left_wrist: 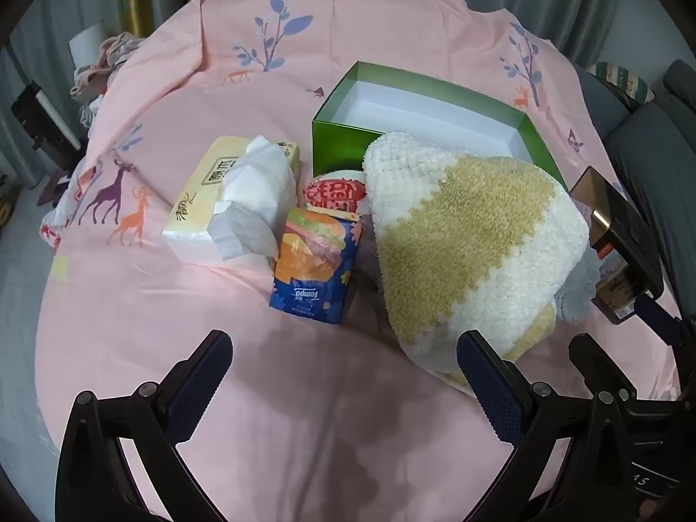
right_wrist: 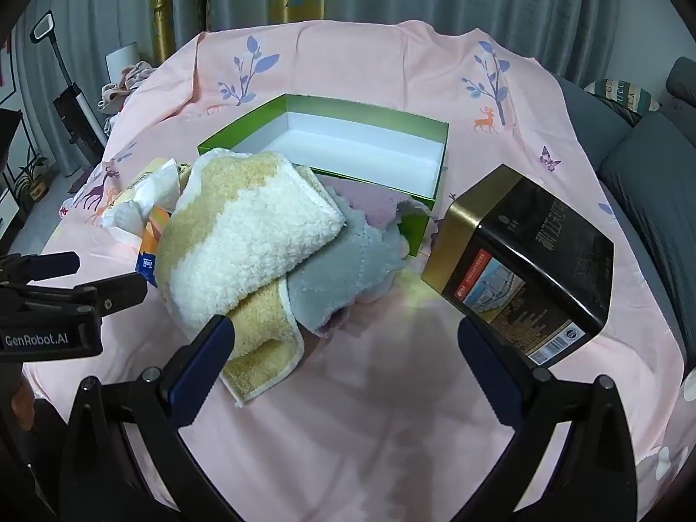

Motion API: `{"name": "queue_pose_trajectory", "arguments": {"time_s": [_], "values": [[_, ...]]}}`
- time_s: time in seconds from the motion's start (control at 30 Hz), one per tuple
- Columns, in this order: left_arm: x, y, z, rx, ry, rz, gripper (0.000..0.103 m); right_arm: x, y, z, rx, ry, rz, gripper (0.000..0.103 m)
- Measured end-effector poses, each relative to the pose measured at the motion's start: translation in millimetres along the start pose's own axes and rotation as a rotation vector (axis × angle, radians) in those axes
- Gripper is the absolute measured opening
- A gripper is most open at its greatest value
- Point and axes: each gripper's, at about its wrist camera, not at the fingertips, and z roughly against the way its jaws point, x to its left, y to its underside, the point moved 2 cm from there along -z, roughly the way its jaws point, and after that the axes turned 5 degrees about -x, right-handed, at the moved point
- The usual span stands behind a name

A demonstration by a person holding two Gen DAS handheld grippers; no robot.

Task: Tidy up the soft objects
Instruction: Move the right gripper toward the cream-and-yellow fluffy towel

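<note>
— How are my two grippers standing?

— Both tilt steeply down over the pink bedsheet (left_wrist: 130, 304). I see my left gripper (left_wrist: 343, 374) with its jaws spread wide and nothing between them, only sheet. My right gripper (right_wrist: 343, 361) is just as wide apart, gripping nothing.

— And the soft things, taking the green box (right_wrist: 426, 182) as the mark?

— The box lies open, with nothing in it. The yellow-and-white towel (right_wrist: 243, 235) is heaped against its near wall, and the towel's lower fold touches my right gripper's left finger (right_wrist: 204, 361). A grey cloth (right_wrist: 343, 269) lies under the towel, also just before the box. Left of the box sit a tissue pack (left_wrist: 230, 200) and a blue Tempo packet (left_wrist: 313, 261). A black-and-gold tin (right_wrist: 535, 261) stands right of the box.
</note>
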Motion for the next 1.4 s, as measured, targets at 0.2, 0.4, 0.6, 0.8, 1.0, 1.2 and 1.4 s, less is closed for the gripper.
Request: {"name": "queue_pose_trajectory", "arguments": {"time_s": [0.2, 0.4, 0.6, 0.8, 1.0, 1.2, 1.4], "values": [[0, -4, 5, 0.011, 0.060, 0.027, 0.103, 0, 0, 2, -0.006, -0.014, -0.002, 0.102], [0, 0, 3, 0.011, 0.074, 0.038, 0.103, -4, 0, 9, -0.018, -0.031, 0.008, 0.102], [-2, 2, 3, 0.008, 0.079, 0.035, 0.103, 1, 0, 7, -0.021, -0.026, 0.010, 0.102], [-3, 1, 3, 0.006, 0.085, 0.031, 0.103, 1, 0, 8, -0.028, -0.025, 0.010, 0.102], [-1, 1, 3, 0.010, 0.111, 0.054, 0.103, 0, 1, 8, -0.022, -0.027, 0.010, 0.102], [1, 0, 5, -0.005, 0.125, 0.068, 0.103, 2, 3, 7, -0.023, -0.031, 0.012, 0.102], [3, 0, 7, -0.020, 0.134, 0.064, 0.103, 5, 3, 8, -0.027, -0.035, 0.018, 0.102]]}}
